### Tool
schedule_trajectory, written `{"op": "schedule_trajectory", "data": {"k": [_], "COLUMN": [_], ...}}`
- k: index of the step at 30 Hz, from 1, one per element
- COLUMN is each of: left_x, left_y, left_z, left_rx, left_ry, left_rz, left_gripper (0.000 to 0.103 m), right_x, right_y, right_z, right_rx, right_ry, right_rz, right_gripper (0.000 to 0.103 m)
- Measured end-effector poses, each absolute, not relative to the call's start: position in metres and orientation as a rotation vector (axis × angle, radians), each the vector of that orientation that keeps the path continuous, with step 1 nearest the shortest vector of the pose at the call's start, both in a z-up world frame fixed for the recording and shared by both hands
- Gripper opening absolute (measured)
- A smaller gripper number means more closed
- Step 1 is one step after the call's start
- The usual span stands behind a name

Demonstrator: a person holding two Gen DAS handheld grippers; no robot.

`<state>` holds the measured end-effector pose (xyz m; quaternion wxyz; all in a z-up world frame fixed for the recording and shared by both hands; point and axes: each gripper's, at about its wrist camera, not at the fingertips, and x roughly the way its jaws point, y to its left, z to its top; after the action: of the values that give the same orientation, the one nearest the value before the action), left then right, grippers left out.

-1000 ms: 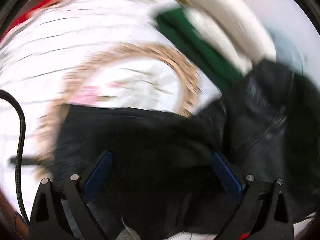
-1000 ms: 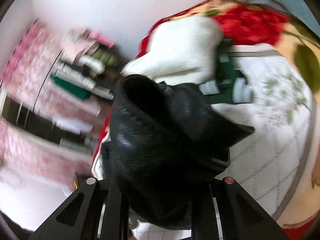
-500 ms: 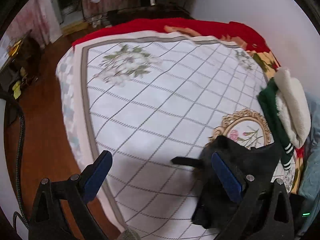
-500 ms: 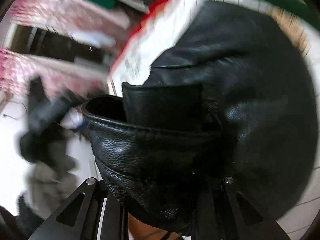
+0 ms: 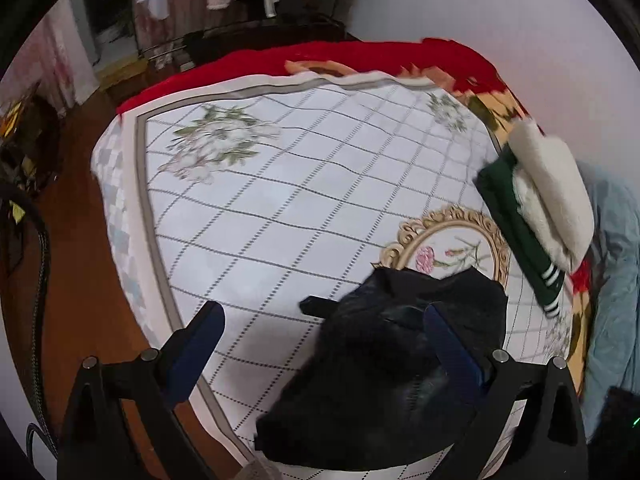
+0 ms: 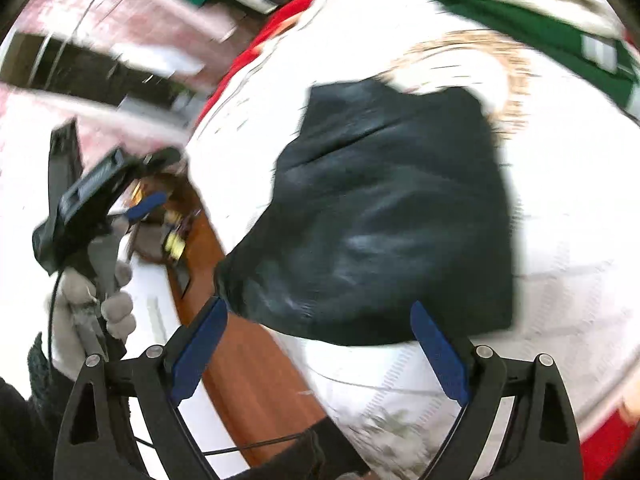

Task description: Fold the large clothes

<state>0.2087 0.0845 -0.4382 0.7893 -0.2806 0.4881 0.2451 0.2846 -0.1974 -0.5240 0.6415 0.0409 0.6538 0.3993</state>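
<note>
- The right-wrist view is smeared by motion; the jacket's (image 6: pixel 384 216) surface and the quilt's (image 6: pixel 560 260) pattern can hardly be made out there.
- The right gripper (image 6: pixel 316 344) has just been opening: its blue fingers (image 6: pixel 200 352) stand wide apart, and the black jacket lies folded on the bed just beyond their tips, free of the pads.
- The left gripper (image 5: pixel 332 344) also has its fingers (image 5: pixel 196 344) wide apart with nothing clamped. The jacket (image 5: pixel 400 352) lies under and behind its right finger, which hides part of it; the jacket's near edge is lost in dark blur.
- Beyond the jacket, a green-and-white garment (image 5: pixel 532 208) lies at the bed's far right.
- In the right view, a gloved hand (image 6: pixel 92 308) holds the left gripper's handle, left of the fingers; the sleeve is cut off by the frame.
- No writing or label can be read anywhere.
</note>
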Motion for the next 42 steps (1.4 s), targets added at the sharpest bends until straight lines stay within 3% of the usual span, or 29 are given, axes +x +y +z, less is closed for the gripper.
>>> {"op": "schedule_trajectory", "data": {"k": [2, 3, 4, 5, 6, 16, 23, 29, 32, 39, 42], "left_x": [0.22, 0.226, 0.233, 0.241, 0.248, 0.314, 0.314, 0.271, 0.233, 0.201, 0.202], "left_y": [0.07, 0.063, 0.054, 0.047, 0.042, 0.035, 0.052, 0.049, 0.041, 0.041, 0.05], "left_z": [-0.45, -0.457, -0.467, -0.476, -0.483, -0.547, -0.576, -0.517, -0.503, -0.563, -0.575], "left_rx": [-0.58, -0.564, -0.539, -0.521, -0.498, -0.295, -0.312, -0.39, -0.437, -0.484, -0.525], "left_ry": [1.078, 1.085, 1.103, 1.117, 1.126, 1.223, 1.28, 1.225, 1.218, 1.328, 1.308], "left_rz": [0.502, 0.498, 0.498, 0.491, 0.489, 0.531, 0.557, 0.545, 0.559, 0.635, 0.613], "left_gripper": [0.102, 0.102, 0.102, 0.102, 0.102, 0.103, 0.103, 0.103, 0.103, 0.103, 0.103], "right_x": [0.296, 0.302, 0.309, 0.319, 0.329, 0.404, 0.407, 0.425, 0.433, 0.438, 0.444], "right_y": [-0.225, -0.231, -0.239, -0.248, -0.247, -0.158, -0.098, -0.137, -0.18, -0.202, -0.192], "right_z": [-0.525, -0.525, -0.529, -0.536, -0.544, -0.608, -0.654, -0.63, -0.631, -0.702, -0.728], "right_rx": [0.104, 0.103, 0.101, 0.105, 0.115, 0.13, -0.072, 0.075, 0.17, 0.313, 0.422], "right_ry": [1.45, 1.435, 1.425, 1.427, 1.438, 1.468, 1.589, 1.611, 1.621, 1.758, 1.799], "right_rz": [0.822, 0.785, 0.735, 0.694, 0.69, 0.806, 0.648, 0.779, 0.825, 1.017, 1.125], "right_gripper": [0.094, 0.087, 0.077, 0.053, 0.046, 0.044, 0.044, 0.044, 0.063, 0.063, 0.072]}}
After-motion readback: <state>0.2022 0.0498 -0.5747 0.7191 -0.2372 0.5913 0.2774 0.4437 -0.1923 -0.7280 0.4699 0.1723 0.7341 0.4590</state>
